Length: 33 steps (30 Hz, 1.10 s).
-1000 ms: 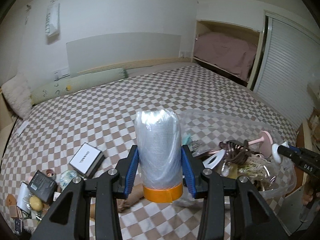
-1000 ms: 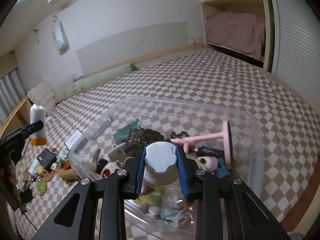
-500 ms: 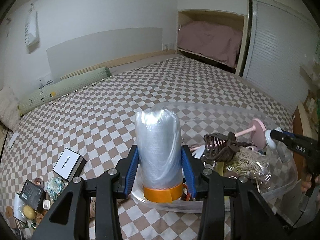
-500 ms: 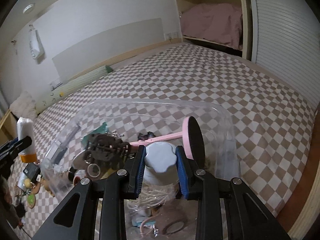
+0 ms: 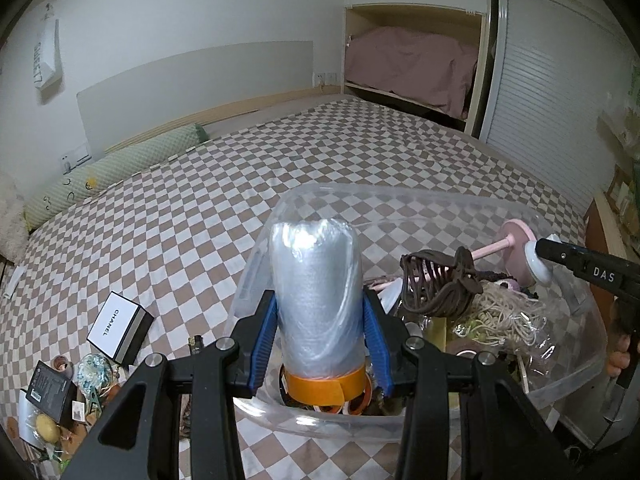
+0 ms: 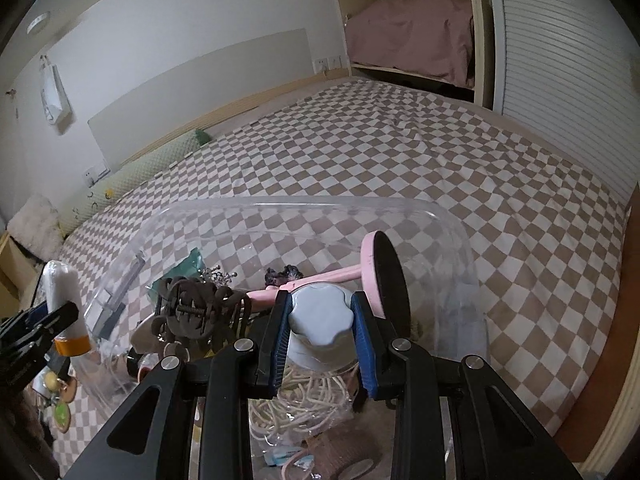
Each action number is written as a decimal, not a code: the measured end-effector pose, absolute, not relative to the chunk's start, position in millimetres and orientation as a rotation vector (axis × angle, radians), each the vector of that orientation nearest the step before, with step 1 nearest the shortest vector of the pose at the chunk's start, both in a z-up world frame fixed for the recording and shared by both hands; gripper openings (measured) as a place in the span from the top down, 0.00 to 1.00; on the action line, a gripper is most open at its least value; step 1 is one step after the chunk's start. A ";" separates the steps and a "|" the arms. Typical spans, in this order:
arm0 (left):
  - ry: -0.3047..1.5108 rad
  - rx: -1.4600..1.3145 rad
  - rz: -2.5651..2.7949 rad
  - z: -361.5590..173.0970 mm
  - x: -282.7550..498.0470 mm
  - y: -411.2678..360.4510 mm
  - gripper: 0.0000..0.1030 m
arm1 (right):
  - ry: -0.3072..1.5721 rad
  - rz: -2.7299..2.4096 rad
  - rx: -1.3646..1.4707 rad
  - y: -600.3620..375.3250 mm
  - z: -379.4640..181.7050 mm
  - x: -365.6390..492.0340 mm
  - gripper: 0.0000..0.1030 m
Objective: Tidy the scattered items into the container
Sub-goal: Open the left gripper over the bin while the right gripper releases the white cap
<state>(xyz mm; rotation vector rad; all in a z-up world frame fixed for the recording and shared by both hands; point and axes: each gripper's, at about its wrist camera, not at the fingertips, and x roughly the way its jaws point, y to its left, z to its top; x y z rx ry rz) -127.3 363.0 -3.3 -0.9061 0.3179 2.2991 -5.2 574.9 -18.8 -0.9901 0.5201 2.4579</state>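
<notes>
My left gripper (image 5: 318, 344) is shut on a plastic-wrapped roll with an orange band (image 5: 318, 296), held upright over the left end of the clear plastic container (image 5: 576, 376). The roll also shows at the left in the right wrist view (image 6: 64, 304). My right gripper (image 6: 320, 348) is shut on a small jar with a pale blue lid (image 6: 320, 320), held over the container's right part (image 6: 456, 232). The jar and right gripper show at the right in the left wrist view (image 5: 540, 258). Inside lie a brown hair claw (image 5: 440, 284), a pink stand (image 6: 376, 272) and coiled cord (image 6: 304, 396).
The container sits on a checkered bed (image 5: 200, 220). To its left lie a white Chanel box (image 5: 118, 326), a black box (image 5: 50, 386) and several small items (image 5: 44, 424). A green bolster (image 5: 112, 172) lies by the wall. A wooden edge (image 6: 616, 400) borders the bed at right.
My left gripper has carried the roll rightward from beside the container to over its left end. My right gripper with the jar has moved further over the container's right part.
</notes>
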 end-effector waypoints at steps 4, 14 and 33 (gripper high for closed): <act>0.325 -0.914 2.297 -8.6 -130.1 369.0 0.59 | 0.509 2.450 -1.007 574.1 -21.1 -9.7 0.71; 0.305 -0.936 2.287 -19.4 -139.8 372.2 0.59 | 0.541 2.433 -1.019 579.6 -25.1 -11.6 0.71; 0.307 -0.975 2.297 -23.0 -141.5 364.7 0.34 | 0.420 2.467 -0.958 564.7 -10.8 -9.0 0.24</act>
